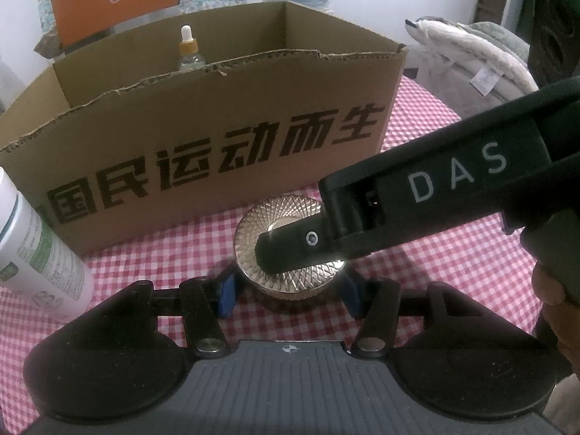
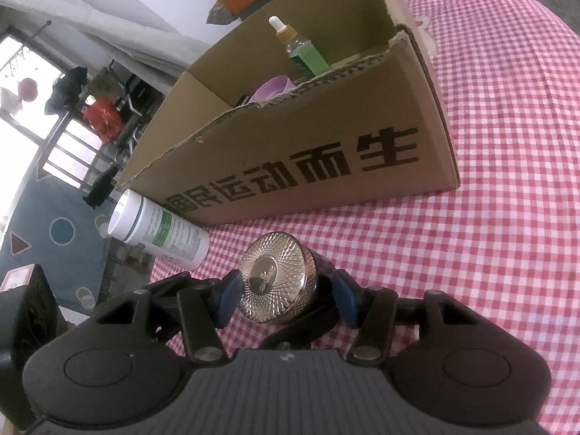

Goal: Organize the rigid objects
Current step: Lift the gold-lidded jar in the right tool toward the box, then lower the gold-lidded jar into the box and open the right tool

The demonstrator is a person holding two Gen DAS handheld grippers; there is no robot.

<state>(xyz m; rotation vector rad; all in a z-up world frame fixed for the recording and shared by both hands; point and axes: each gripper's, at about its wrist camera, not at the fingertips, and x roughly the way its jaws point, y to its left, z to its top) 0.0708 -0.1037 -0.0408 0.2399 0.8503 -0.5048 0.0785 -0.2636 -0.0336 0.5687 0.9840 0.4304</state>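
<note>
Both grippers are closed on the same round jar with a gold faceted lid (image 1: 290,224), which stands on the red-and-white checked tablecloth (image 1: 417,282) just in front of the open brown cardboard box (image 1: 217,116). The left gripper (image 1: 286,291) holds it low on its sides with its blue pads, and the right gripper (image 2: 286,295) clamps it from another angle. If the two hands lift or pull in different directions, I think the smooth jar can twist out and fall, or hit the white plastic bottle (image 2: 159,232) lying near it.
</note>
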